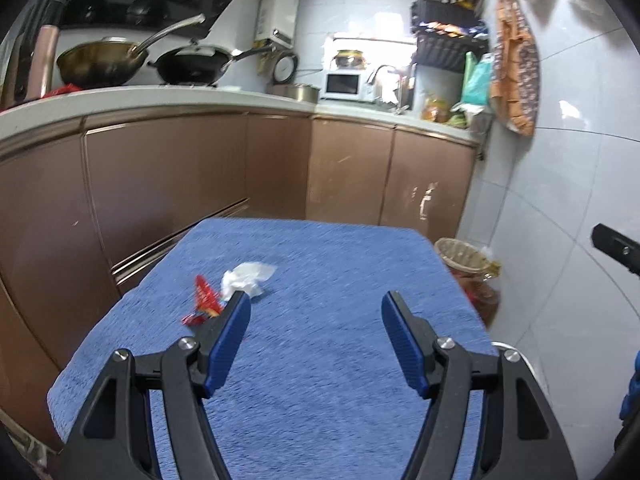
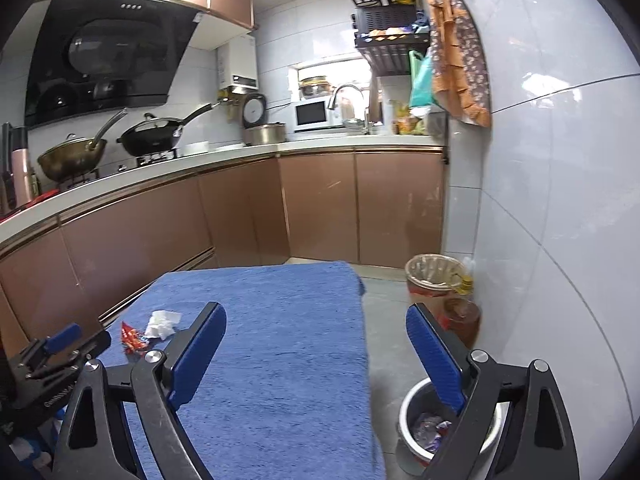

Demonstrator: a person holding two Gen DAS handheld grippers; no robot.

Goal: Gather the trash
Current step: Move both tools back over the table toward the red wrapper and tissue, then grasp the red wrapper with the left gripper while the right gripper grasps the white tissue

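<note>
We are in a small kitchen with brown cabinet fronts, and we hold a two-finger tool in each hand above a table covered with a blue towel.

Our left gripper stands with its blue-padded jaws spread wide and nothing between them. It hovers over the towel, pointing slightly downward. In the right wrist view the same tool shows at the lower left edge, beside the table.

Our right gripper is likewise spread wide and empty. Its left finger hangs over the towel, and its right finger hangs past the table's right edge, over the floor.

Two pieces of trash lie on the left part of the towel. One is a crumpled white tissue. The other is a red wrapper, lying just beside the tissue on its left. In the left wrist view both sit just beyond the tip of the left finger; we cannot tell whether the finger touches them.

On the floor to the right of the table, below the right gripper, stands a grey bin with scraps of wrapper already inside. Farther back, against the white tiled wall, stands a woven wastebasket lined with a bag.

Behind the table, the counter holds two woks, a metal pot and a white microwave.
</note>
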